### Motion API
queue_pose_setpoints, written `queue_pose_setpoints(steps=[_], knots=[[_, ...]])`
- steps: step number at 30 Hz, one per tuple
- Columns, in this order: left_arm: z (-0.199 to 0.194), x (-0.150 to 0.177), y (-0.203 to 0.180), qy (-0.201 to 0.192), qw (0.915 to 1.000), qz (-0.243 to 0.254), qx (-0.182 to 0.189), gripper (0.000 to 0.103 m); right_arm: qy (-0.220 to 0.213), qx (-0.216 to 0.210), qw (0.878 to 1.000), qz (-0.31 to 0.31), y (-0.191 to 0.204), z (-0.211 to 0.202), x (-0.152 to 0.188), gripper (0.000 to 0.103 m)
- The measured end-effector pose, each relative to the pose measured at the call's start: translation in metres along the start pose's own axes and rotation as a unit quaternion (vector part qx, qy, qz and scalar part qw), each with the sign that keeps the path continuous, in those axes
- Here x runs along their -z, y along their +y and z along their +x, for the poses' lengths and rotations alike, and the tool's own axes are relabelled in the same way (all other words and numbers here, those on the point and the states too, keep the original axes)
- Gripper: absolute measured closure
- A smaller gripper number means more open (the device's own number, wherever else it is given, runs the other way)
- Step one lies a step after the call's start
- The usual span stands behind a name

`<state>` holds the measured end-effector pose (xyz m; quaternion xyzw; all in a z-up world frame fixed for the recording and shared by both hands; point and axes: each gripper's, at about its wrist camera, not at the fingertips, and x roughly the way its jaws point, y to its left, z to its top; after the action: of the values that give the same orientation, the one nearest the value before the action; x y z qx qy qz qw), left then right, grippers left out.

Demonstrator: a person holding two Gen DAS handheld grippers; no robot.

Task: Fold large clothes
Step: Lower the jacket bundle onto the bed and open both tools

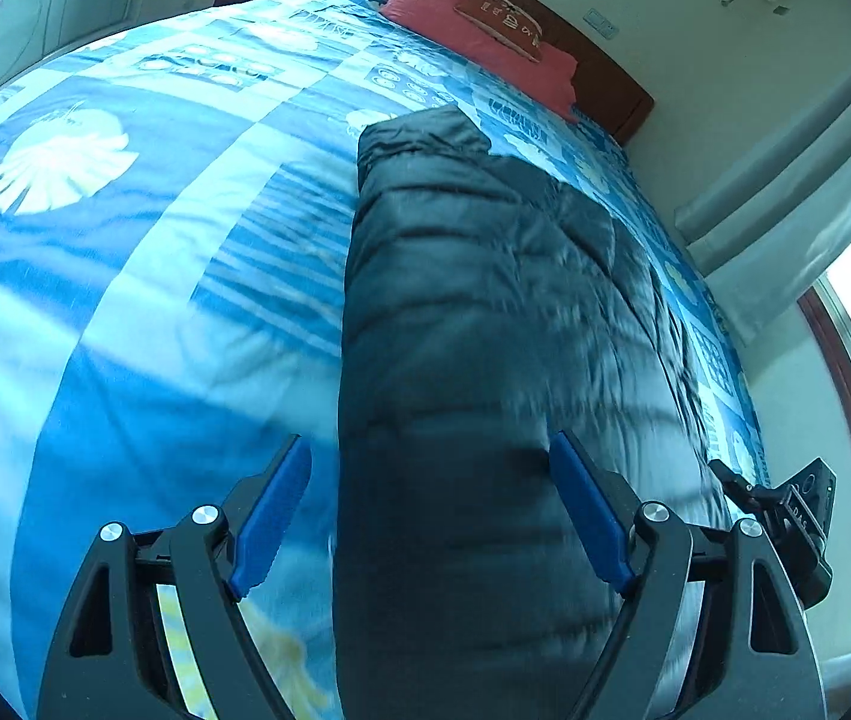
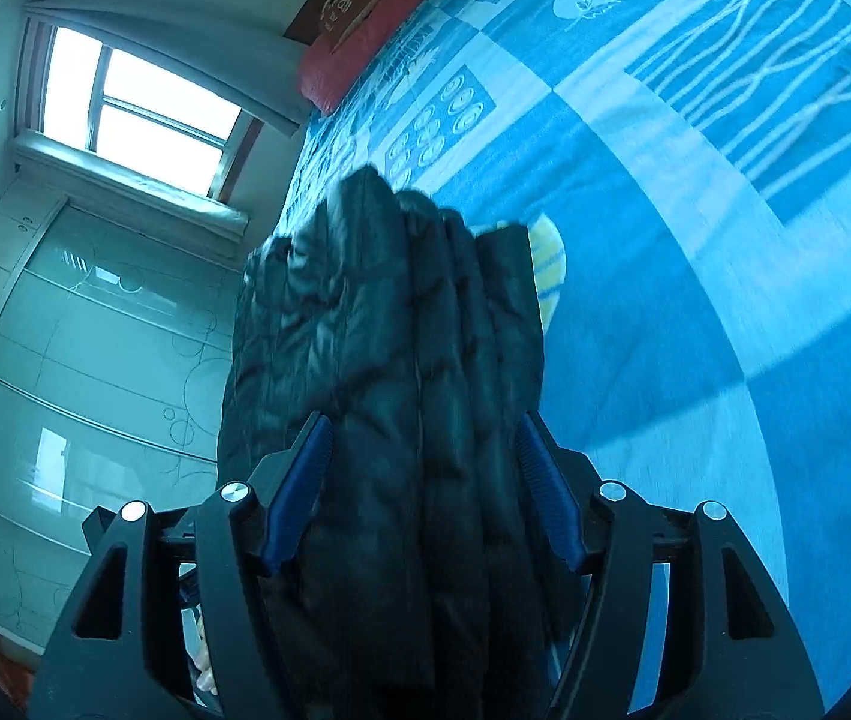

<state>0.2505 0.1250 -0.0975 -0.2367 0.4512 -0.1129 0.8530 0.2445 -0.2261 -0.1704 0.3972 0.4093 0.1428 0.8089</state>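
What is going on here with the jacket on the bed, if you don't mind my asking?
A person with a handheld gripper in each hand is folding a dark puffer jacket on a bed with a blue patterned cover. The jacket already lies folded into a long narrow bundle. The left gripper is open with the bundle's edge between its fingers, not pinched. The right gripper also stands open around the jacket, its pads not visibly pressing. A red pillow lies at the headboard.

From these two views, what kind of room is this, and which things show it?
Most likely a home bedroom. A wide bed with a blue patterned cover fills both views, a red pillow lies against a dark wooden headboard, and a tall wardrobe with glossy doors stands under the window.
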Motion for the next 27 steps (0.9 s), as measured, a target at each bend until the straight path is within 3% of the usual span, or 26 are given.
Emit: queue_pose_setpoints(steps=[5,17,21,27], knots=[[-0.018,0.029,-0.001,-0.002,1.0,-0.003,0.007,0.022,-0.007,-0.011,1.0,0.003,0.0,-0.023,0.026,0.039],[-0.052,0.081,-0.002,-0.02,0.9997,0.007,-0.016,0.022,-0.017,0.031,0.999,-0.028,0.004,-0.067,0.077,0.039],[-0.068,0.091,-0.008,-0.042,0.998,0.021,-0.042,0.022,-0.035,0.081,0.994,-0.056,0.014,-0.083,0.095,0.032],[-0.089,0.107,-0.024,-0.074,0.9925,0.053,-0.082,0.022,-0.052,0.161,0.978,-0.126,0.041,-0.092,0.119,0.031]])
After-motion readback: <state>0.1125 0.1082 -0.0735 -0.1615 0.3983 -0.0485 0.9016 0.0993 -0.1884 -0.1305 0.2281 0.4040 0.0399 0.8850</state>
